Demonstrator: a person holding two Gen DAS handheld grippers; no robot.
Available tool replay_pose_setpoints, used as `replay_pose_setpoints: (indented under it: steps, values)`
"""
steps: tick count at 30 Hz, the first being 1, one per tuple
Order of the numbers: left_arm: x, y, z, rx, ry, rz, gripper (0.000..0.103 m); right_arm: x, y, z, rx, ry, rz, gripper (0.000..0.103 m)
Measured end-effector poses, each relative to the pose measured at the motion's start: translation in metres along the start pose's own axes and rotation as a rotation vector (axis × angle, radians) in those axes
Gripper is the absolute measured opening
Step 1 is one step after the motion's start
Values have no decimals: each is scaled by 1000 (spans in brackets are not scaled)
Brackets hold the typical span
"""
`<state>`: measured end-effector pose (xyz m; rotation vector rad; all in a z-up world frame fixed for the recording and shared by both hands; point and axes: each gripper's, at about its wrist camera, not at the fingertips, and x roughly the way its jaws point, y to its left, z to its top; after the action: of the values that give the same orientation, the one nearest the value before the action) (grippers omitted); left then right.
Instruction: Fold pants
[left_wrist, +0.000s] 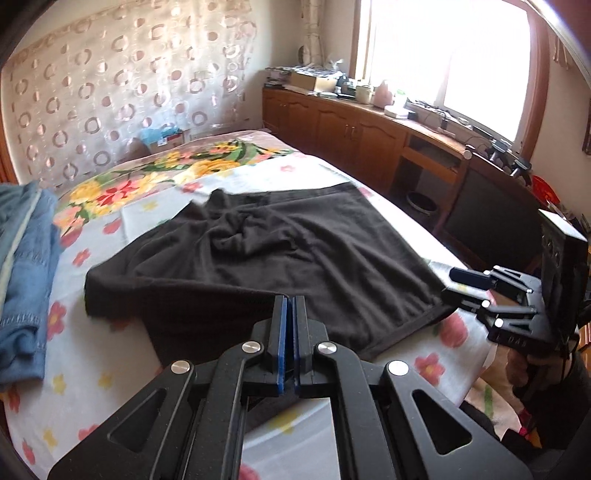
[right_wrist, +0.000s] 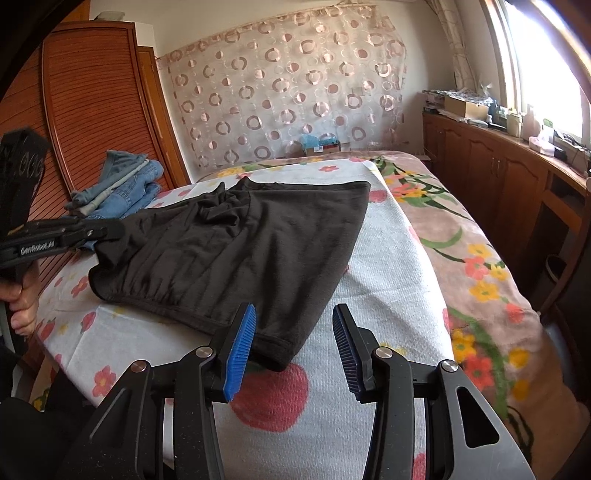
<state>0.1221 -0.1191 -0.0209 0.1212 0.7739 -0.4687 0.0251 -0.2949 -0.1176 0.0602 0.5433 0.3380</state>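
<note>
Dark brown pants (left_wrist: 266, 258) lie spread on the flowered bed sheet (left_wrist: 92, 362), also in the right wrist view (right_wrist: 236, 251). My left gripper (left_wrist: 289, 306) is shut, its blue pads pressed together over the near edge of the pants; whether cloth is pinched between them I cannot tell. In the right wrist view it shows at the left (right_wrist: 110, 230), at the pants' waistband corner. My right gripper (right_wrist: 293, 325) is open just above the near corner of the pants, with the left pad over the hem. It also shows at the right (left_wrist: 452, 284), at the pants' corner.
A pile of blue jeans (left_wrist: 26, 273) lies at the bed's left side, in front of a wooden wardrobe (right_wrist: 96, 107). A wooden cabinet (left_wrist: 354, 136) with clutter runs under the window on the right. A flowered blanket (right_wrist: 461, 236) covers the far side of the bed.
</note>
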Motion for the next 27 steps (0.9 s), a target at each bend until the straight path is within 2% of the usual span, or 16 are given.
replay_pose_setpoints:
  steps: [11, 16, 19, 20, 22, 23, 25, 27]
  values:
    - [11, -59, 42, 83, -20, -74, 4, -5, -10, -1, 7, -30, -3, 45]
    - [14, -66, 45, 73, -18, -68, 4, -6, -11, -3, 16, -37, -12, 45]
    - [13, -60, 43, 65, -17, -39, 4, -4, -8, -4, 13, -35, -12, 45]
    - [12, -59, 43, 64, -17, -33, 7, -3, -6, -4, 12, -34, -12, 45]
    - [8, -53, 40, 56, -27, 8, 23, -1, -3, -3, 13, -34, -9, 45]
    - [7, -50, 39, 53, -35, 31, 27, -1, -4, -2, 12, -34, -6, 45]
    - [3, -41, 35, 44, -49, 67, 44, 1, 0, 1, 7, -36, 0, 45]
    - [0, -30, 30, 28, -52, 84, 45, 3, 4, 3, -4, -36, 5, 45]
